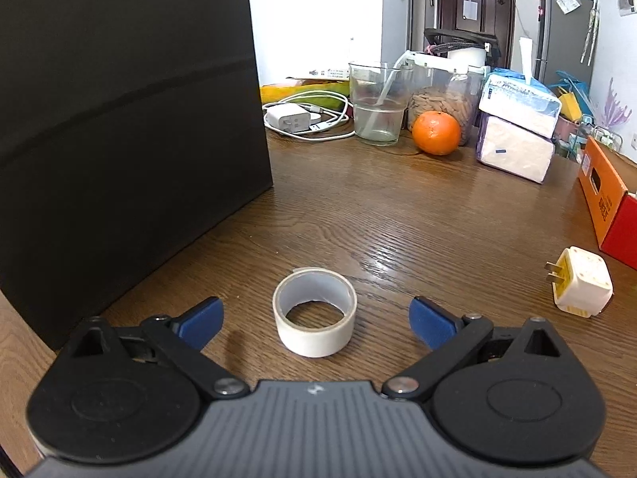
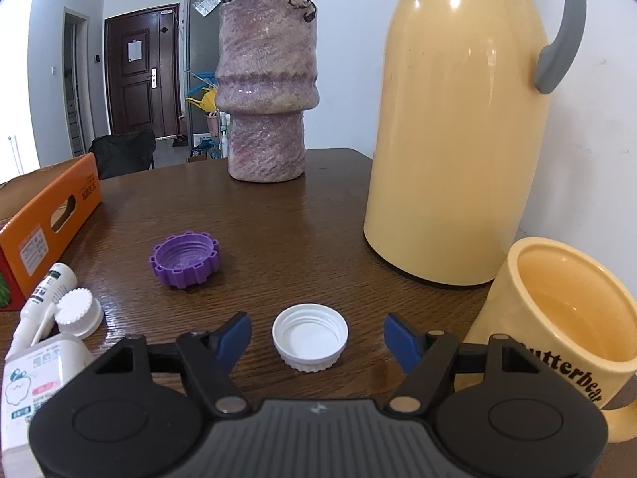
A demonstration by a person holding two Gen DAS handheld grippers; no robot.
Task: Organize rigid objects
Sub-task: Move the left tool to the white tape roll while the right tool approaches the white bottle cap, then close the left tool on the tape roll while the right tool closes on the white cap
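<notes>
- Lying flat on the brown wooden tabletop (image 1: pixel 418 215), a roll of white tape (image 1: pixel 314 312) sits between the two blue fingertips (image 1: pixel 201 320) of the left gripper (image 1: pixel 316 320).
- The left gripper is wide open, and its tips stand apart from the tape on both sides.
- A big black box (image 1: pixel 119 127) stands on the tabletop just left of the tape.
- A white plug (image 1: pixel 581 285) lies on its side near the right edge of that view, beside an orange box (image 1: pixel 601 199).
- Far back on the tabletop are an orange fruit (image 1: pixel 436 132), a clear cup (image 1: pixel 376 103), a white charger with its cord (image 1: pixel 290 117) and two packs of tissues (image 1: pixel 517 127).
- In the right wrist view, a white cap (image 2: pixel 309 336) lies with its hollow side up between the blue fingertips (image 2: pixel 235 336) of the right gripper (image 2: pixel 316 340).
- The right gripper is partly open, with a gap on each side of the cap, so it is not squeezing it.
- A purple cap (image 2: pixel 185 259) lies hollow side up farther back and to the left.
- A tall yellow jug (image 2: pixel 458 119) stands by the right edge of the tabletop, with a yellow mug (image 2: pixel 557 326) just in front of it.
- A purple vase (image 2: pixel 266 91) stands near the far edge.
- White bottles (image 2: pixel 47 342) lie by the left edge.
</notes>
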